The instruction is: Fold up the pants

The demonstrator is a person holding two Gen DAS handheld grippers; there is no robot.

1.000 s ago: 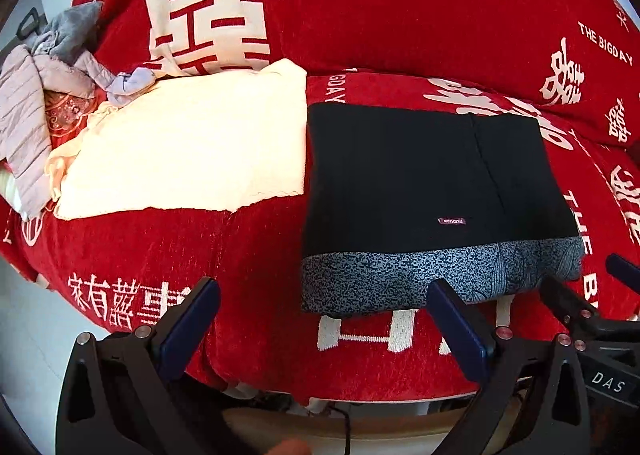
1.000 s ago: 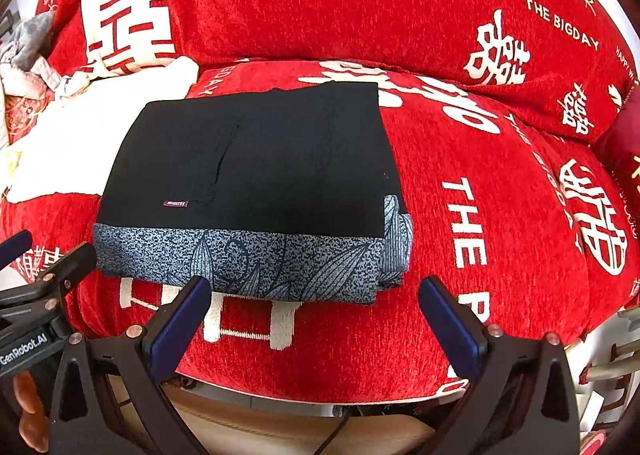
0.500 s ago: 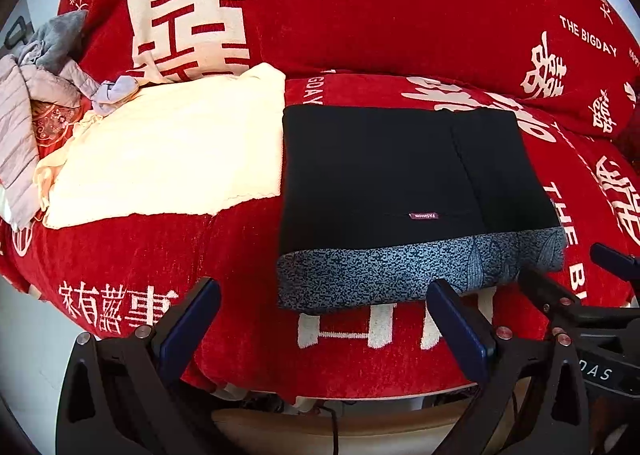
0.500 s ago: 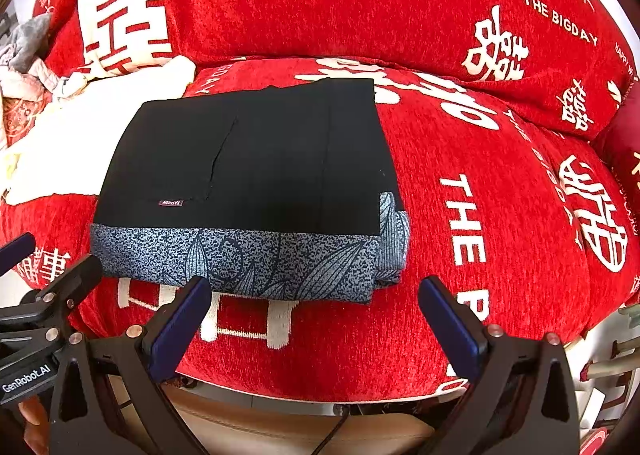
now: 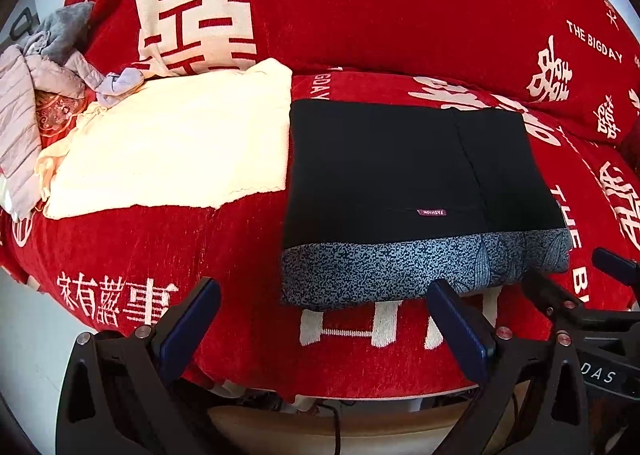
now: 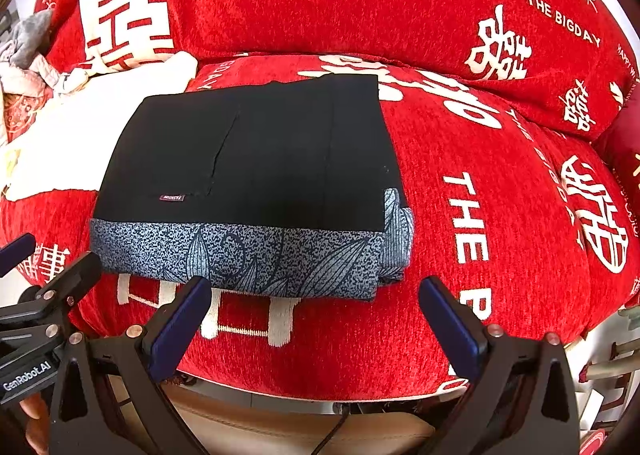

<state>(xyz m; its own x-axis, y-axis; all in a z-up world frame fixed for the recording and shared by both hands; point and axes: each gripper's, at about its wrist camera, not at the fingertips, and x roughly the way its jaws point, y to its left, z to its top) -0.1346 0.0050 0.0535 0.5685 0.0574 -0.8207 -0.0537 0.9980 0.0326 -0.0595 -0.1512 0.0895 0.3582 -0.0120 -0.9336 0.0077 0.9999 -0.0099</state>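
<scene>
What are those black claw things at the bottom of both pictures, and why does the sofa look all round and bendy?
Those claws are grabbers that a person holds, one in each hand. Each has two blue-tipped fingers and a little camera that looks out between them, with a lens that bends everything round. One picture comes from the left gripper, the other from the right gripper. Both stand wide open and hold nothing.

In front of them is a sofa under a red cover with white writing. On the seat lie the pants, black with a blue-grey patterned band, already folded into a neat rectangle. Beside them, toward the left, lies a cream cloth, and past it a heap of grey and pinkish clothes.
</scene>
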